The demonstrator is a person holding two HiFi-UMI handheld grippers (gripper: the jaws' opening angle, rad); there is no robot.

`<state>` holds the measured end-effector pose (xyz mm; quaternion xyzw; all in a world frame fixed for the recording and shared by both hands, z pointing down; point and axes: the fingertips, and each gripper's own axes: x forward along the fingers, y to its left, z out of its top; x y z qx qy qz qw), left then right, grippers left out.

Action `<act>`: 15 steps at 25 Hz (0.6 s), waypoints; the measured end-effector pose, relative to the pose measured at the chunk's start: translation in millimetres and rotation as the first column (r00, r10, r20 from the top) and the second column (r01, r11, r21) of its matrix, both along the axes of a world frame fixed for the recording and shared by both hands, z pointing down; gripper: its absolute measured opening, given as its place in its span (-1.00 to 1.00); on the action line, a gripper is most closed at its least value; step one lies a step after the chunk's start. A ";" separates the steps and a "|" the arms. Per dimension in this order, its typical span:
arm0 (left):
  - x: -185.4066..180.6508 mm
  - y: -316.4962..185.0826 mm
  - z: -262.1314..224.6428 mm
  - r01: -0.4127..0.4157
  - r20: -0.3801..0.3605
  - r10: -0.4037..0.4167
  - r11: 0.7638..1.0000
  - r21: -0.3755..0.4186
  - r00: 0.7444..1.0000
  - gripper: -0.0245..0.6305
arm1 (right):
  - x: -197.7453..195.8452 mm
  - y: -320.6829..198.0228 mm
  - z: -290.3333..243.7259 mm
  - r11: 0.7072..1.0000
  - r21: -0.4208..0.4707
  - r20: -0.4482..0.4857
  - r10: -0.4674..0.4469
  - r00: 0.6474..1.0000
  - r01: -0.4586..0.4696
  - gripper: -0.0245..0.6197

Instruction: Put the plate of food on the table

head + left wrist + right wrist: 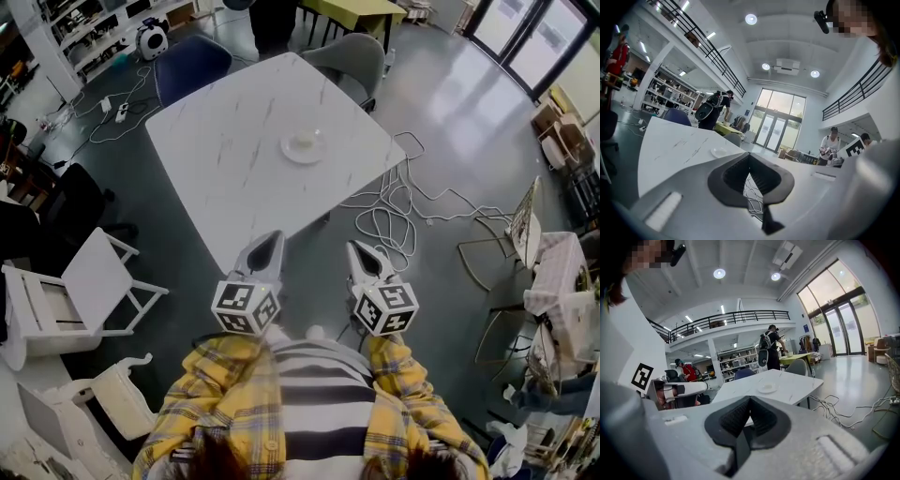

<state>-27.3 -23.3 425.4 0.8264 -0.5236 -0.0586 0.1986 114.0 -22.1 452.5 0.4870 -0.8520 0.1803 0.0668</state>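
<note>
plate (289, 151) on white table (225, 173), pale food (305, 141) inside

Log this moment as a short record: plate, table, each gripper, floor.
plate: upright on the table, something small and pale on it
table: white marbled top, otherwise bare
left gripper: shut, empty, at the table's near edge
right gripper: shut, empty, beside the left one
floor: loose cables right of the table
</note>
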 end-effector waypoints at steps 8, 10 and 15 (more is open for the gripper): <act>12.7 5.5 -12.0 0.002 -0.002 -0.002 0.999 0.034 1.000 -0.94 | 11.3 7.5 -6.4 1.000 0.018 0.012 -0.007 1.000 0.007 -0.93; 15.0 8.0 -13.0 0.006 -0.002 -0.006 0.999 0.036 1.000 -0.94 | 12.8 9.6 -7.9 1.000 0.023 0.015 -0.011 1.000 0.011 -0.93; 21.7 13.0 -16.5 0.016 0.001 -0.016 0.999 0.048 1.000 -0.94 | 16.1 14.5 -9.5 0.999 0.034 0.013 -0.030 0.999 0.029 -0.93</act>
